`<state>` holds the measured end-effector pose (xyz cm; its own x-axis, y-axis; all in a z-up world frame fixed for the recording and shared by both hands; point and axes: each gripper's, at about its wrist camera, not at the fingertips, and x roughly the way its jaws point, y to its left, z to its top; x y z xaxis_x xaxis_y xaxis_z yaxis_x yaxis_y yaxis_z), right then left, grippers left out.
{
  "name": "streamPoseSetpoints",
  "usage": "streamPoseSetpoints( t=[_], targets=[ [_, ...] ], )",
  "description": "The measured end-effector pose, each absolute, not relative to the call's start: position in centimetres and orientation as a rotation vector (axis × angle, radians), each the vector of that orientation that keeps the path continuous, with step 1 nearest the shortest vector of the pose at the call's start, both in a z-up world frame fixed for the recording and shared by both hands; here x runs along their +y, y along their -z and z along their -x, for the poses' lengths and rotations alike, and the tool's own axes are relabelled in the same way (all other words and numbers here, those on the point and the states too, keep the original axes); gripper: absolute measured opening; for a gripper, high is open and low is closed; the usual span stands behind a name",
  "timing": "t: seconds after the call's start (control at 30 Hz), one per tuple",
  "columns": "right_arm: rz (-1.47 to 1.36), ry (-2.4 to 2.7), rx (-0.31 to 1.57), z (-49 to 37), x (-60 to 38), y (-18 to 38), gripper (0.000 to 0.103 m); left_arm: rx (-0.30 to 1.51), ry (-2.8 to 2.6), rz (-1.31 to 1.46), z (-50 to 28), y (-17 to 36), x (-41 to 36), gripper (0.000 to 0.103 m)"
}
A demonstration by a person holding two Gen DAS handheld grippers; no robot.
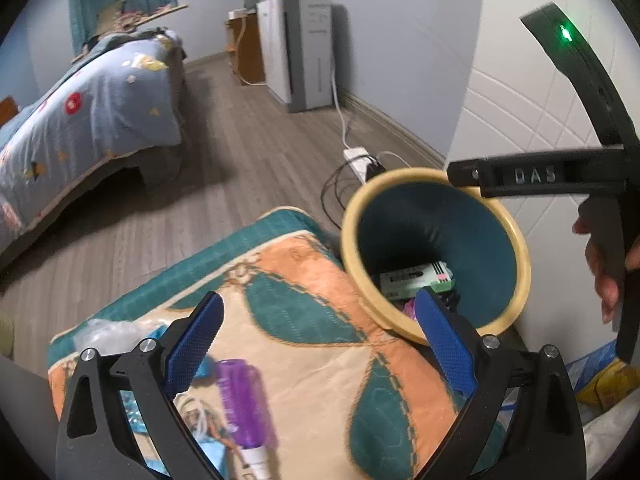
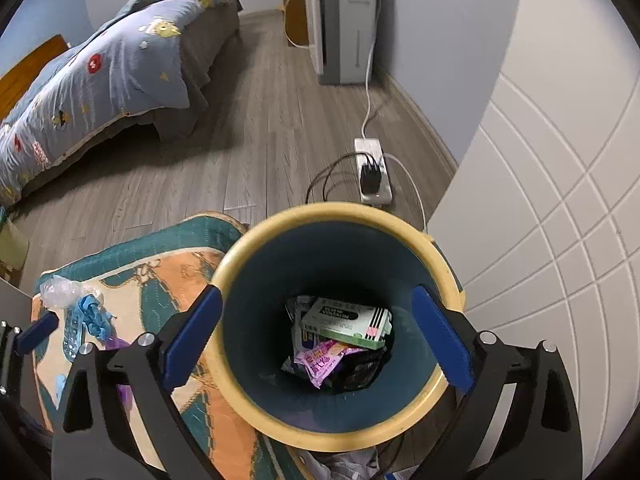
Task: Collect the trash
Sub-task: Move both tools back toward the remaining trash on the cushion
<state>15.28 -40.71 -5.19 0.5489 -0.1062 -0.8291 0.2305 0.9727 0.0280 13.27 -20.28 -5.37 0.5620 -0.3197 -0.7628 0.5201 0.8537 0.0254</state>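
Observation:
A trash bin (image 2: 320, 212) with a yellow rim and a teal inside stands beside a quilted orange-and-teal cushion (image 2: 176, 276). In the bin lie a green-and-white box (image 2: 348, 322) and a pink wrapper (image 2: 320, 360). My right gripper (image 2: 316, 296) hangs open over the bin's mouth, nothing between its fingers. My left gripper (image 1: 318, 304) is open above the cushion (image 1: 320, 360), left of the bin (image 1: 348, 232). On the cushion lie a purple bottle (image 1: 244, 400), clear plastic wrap (image 2: 60, 290) and a crumpled blue piece (image 2: 90, 314). The right gripper's black body (image 1: 540, 176), held by a hand (image 1: 604, 272), crosses the bin's far rim.
A bed with a blue patterned quilt (image 1: 100, 96) fills the left. A white power strip with cables (image 2: 372, 172) lies on the wood floor behind the bin. A white-and-grey cabinet (image 1: 300, 48) stands by the far wall. A white panelled wall (image 2: 560, 200) is close on the right.

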Motion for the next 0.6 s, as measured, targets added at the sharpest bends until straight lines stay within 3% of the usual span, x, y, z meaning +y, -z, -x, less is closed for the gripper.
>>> streamPoseSetpoints(
  t=[0.6],
  targets=[
    [0.033, 0.061, 0.871, -15.3, -28.1, 2.8, 0.097, 0.835, 0.28, -0.166, -14.5, 3.5, -7.1, 0.096]
  ],
)
